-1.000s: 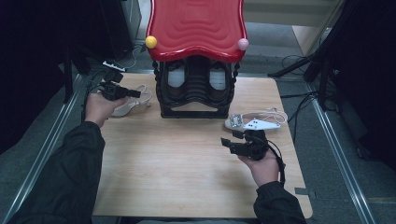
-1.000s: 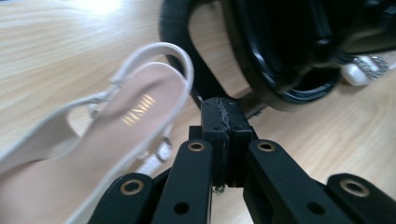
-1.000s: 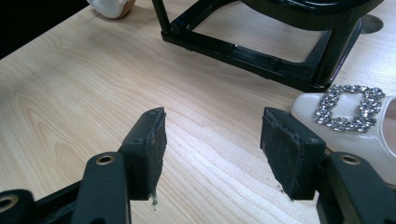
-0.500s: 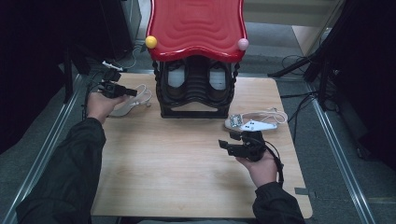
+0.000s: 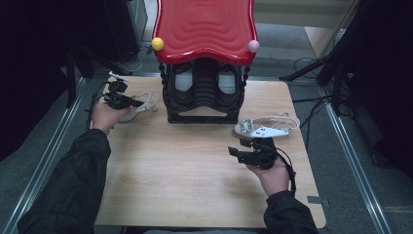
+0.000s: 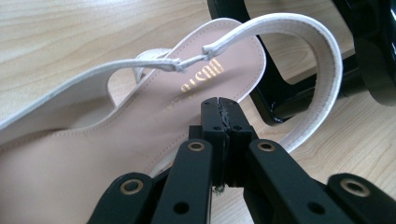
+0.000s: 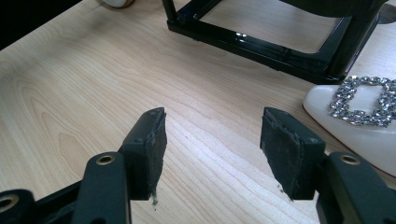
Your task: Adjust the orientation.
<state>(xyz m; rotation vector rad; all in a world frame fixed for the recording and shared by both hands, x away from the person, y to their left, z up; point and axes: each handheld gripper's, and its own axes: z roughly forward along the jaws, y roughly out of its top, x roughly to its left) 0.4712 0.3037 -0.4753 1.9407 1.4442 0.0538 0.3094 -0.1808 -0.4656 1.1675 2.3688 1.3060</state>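
Left gripper (image 6: 223,109): jaws closed, empty, tips just over white sandal (image 6: 140,135).
Right gripper (image 7: 212,140): jaws apart, empty, buckled shoe (image 7: 359,116) near.

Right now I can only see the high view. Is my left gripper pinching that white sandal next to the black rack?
Observer: No. The left gripper view shows the left gripper shut with nothing between its jaws. Its tips sit over the white sandal's insole; I can't tell if they touch it.
Operator: Is the strap caught in it?
Observer: No. The heel strap loops past the tips, clear of them.
Operator: What about my other one?
Observer: The right gripper is open, and only the wooden table shows between its jaws.
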